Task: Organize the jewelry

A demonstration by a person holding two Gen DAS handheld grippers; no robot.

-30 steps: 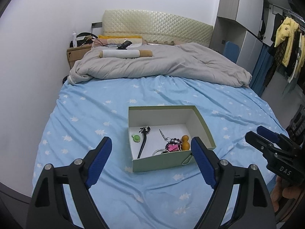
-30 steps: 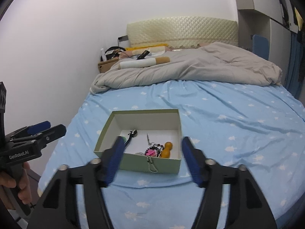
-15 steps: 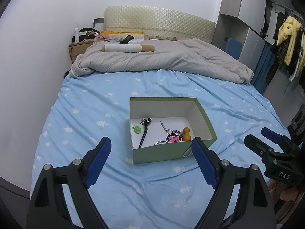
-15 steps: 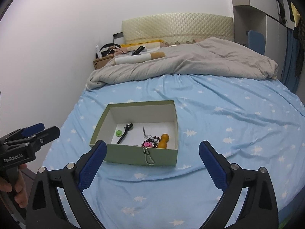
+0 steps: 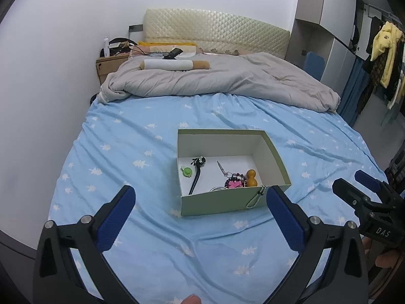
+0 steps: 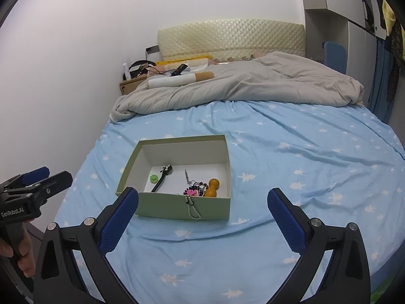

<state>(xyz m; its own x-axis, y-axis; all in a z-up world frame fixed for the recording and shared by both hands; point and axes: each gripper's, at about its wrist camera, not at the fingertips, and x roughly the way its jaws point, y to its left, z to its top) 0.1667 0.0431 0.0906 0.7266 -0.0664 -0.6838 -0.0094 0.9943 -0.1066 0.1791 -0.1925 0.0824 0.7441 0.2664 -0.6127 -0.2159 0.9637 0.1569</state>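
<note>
A pale green open box (image 5: 217,204) (image 6: 182,209) sits on the blue bed sheet. Inside lie a black hair stick (image 5: 197,174) (image 6: 162,178), a green round piece (image 5: 186,171) (image 6: 153,178), a pink and black beaded piece (image 5: 235,183) (image 6: 193,191), an orange gourd charm (image 5: 251,177) (image 6: 212,188) and a small metal pin (image 5: 221,168). A bead chain (image 5: 255,199) (image 6: 192,209) hangs over the front wall. My left gripper (image 5: 200,215) is open and empty, held back from the box's front. My right gripper (image 6: 202,215) is open and empty, also in front of the box.
A grey duvet (image 5: 215,81) is bunched at the head of the bed with a rolled pillow (image 5: 174,65) on it. A bedside table (image 5: 108,67) stands by the left wall. A wardrobe and hanging clothes (image 5: 384,50) stand on the right.
Both grippers have pulled back and risen from the box. The right gripper's jaws have opened wide; the left jaws stayed open.
</note>
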